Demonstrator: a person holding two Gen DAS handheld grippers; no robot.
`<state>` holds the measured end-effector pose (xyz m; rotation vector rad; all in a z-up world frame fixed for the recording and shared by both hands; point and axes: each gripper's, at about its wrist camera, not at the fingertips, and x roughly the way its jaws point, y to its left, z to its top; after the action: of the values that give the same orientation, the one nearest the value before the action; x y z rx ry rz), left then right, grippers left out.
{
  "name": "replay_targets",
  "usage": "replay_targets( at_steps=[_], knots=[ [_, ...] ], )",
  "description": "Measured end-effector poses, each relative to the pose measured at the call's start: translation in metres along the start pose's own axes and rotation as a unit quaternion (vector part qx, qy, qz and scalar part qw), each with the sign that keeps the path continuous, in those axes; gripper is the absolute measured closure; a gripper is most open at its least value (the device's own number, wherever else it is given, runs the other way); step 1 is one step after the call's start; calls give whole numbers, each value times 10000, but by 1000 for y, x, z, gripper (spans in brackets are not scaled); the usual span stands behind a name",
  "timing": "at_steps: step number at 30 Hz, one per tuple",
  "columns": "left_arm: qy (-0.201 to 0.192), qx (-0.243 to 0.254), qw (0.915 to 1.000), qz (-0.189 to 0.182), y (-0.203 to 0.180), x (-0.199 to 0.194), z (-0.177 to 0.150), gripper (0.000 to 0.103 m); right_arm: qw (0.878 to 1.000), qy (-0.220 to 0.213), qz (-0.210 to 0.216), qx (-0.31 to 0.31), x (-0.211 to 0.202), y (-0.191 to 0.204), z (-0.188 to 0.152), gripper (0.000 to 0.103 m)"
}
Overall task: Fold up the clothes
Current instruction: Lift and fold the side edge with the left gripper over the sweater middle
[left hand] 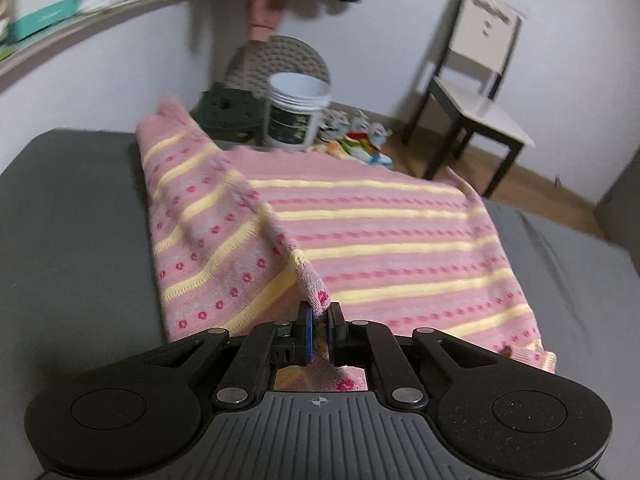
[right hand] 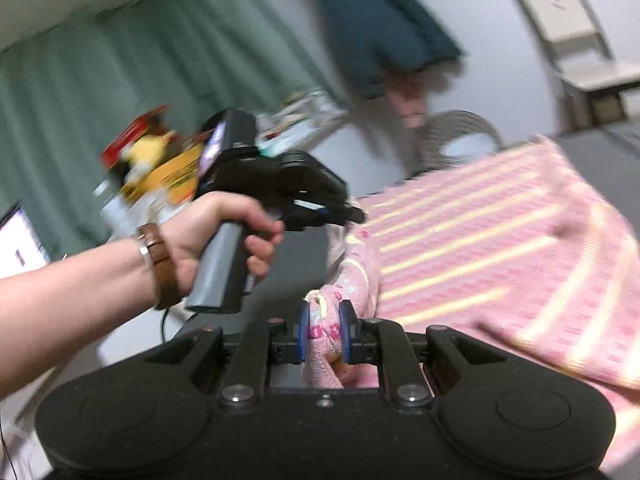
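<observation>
Two grippers pinching sweater

Left gripper (left hand: 319,314) clamps a raised fold of the pink striped sweater (left hand: 380,240); the rest lies ahead on the grey bed (left hand: 72,220). Right gripper (right hand: 325,320) clamps bunched knit, sweater spreading ahead-right.

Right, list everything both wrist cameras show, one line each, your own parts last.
Pink knitted garment with yellow stripes: one, pink and yellow, spread on the grey surface, one edge lifted.
Grey padded surface: one, dark grey, under the garment.
White plastic bucket: one, white with a dark label, on the floor beyond the surface.
Chair with dark legs: one, white seat, by the wall at right.
Green curtain: one, green, left in the right wrist view.
Left gripper: one, black, shut on the garment's lifted edge.
Right gripper: one, black, shut on a bunch of garment.
Left hand: one, brown wrist strap, holding the left gripper's handle.
</observation>
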<state>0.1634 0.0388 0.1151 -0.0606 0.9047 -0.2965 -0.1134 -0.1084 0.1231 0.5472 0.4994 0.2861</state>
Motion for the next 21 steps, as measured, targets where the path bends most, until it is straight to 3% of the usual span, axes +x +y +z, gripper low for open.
replay_targets(
  at_steps=[5, 10, 17, 21],
  knots=[
    [80, 210, 9997, 95, -63, 15, -3, 97, 9962, -163, -380, 766, -14, -56, 2, 88],
    [3, 352, 9994, 2, -108, 13, -4, 97, 9845, -409, -555, 1612, -31, -94, -1, 89],
    [-117, 399, 9986, -313, -165, 14, -16, 97, 9692, -797, -887, 2154, -69, -131, -14, 89],
    [-85, 459, 9986, -267, -186, 25, -30, 97, 9580, -665, -1212, 2511, -72, -148, -17, 90]
  ],
)
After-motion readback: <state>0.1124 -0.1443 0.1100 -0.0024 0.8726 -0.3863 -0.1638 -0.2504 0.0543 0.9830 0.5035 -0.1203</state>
